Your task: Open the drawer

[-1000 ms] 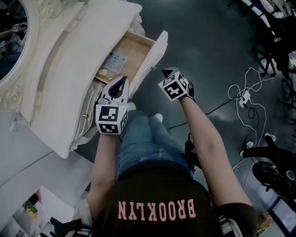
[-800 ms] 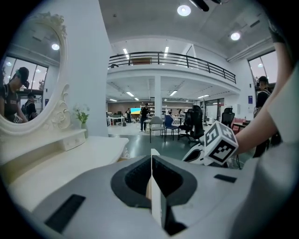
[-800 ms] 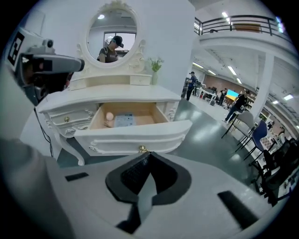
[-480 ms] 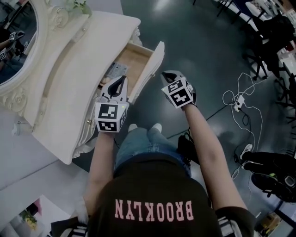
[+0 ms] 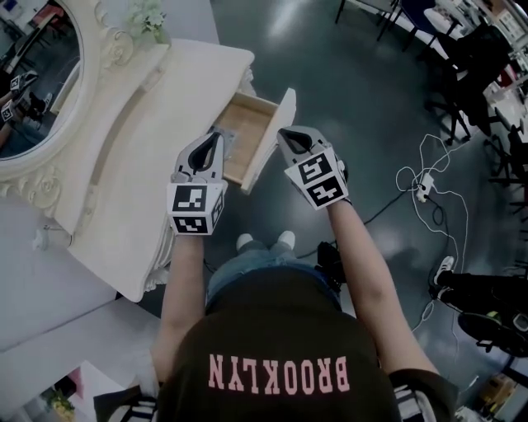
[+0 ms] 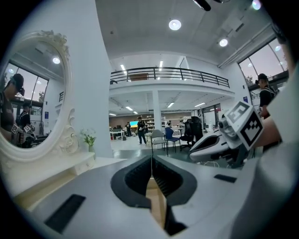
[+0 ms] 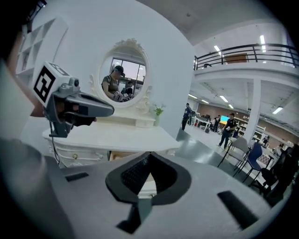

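Observation:
A white dressing table (image 5: 140,148) stands at the left of the head view. Its wooden drawer (image 5: 245,132) is pulled out, with the white drawer front (image 5: 278,132) toward the floor side. My left gripper (image 5: 216,135) hovers over the table edge beside the drawer, shut and empty; in the left gripper view its tips (image 6: 152,158) meet. My right gripper (image 5: 285,133) hangs just over the drawer front, also shut with nothing held, tips together (image 7: 149,155). Neither gripper touches the drawer. Each gripper shows in the other's view: right gripper (image 6: 219,142), left gripper (image 7: 79,109).
An oval mirror (image 5: 33,82) and a small flower vase (image 5: 148,15) top the table. White cables and a power strip (image 5: 425,185) lie on the dark floor at right. Chairs (image 5: 462,49) stand at upper right. The person's shoes (image 5: 264,241) are below the drawer.
Both grippers have risen and drawn back from the drawer, the right one more. The drawer stays pulled out. Both stay shut.

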The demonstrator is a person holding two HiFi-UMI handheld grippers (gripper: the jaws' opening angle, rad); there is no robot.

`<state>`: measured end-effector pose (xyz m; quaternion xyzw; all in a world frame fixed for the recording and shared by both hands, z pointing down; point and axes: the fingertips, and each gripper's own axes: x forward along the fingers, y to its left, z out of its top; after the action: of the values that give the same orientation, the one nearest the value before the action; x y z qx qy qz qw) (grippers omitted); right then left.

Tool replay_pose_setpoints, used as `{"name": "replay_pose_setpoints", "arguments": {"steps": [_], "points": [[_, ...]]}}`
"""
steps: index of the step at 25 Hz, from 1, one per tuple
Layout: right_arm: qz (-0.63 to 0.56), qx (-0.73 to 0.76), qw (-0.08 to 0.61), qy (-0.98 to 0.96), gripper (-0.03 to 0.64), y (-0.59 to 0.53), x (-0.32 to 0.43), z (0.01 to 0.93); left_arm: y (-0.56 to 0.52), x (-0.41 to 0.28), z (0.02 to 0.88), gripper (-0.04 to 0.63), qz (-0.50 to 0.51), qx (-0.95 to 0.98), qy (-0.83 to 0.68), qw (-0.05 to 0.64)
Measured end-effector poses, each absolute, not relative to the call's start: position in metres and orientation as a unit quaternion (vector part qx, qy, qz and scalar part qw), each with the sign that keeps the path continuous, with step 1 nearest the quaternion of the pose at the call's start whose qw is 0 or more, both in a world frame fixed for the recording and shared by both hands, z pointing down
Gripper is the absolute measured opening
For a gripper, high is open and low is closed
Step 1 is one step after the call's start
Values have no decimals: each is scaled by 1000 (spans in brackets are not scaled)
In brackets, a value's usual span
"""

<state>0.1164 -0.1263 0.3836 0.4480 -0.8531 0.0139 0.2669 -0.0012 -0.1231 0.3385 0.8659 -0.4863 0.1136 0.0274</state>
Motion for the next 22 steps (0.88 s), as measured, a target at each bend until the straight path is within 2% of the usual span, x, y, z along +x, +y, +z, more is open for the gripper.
{"name": "replay_pose_setpoints", "arguments": {"steps": [12,22], "points": [[-22,532,131,-837,-3,-121,128,283,-146,-17,262,6,62,867,-494,-41],[-65,555,74,-826,-3,-114,131,228,-144,-16,217,6,37,864,-493,-94]]}}
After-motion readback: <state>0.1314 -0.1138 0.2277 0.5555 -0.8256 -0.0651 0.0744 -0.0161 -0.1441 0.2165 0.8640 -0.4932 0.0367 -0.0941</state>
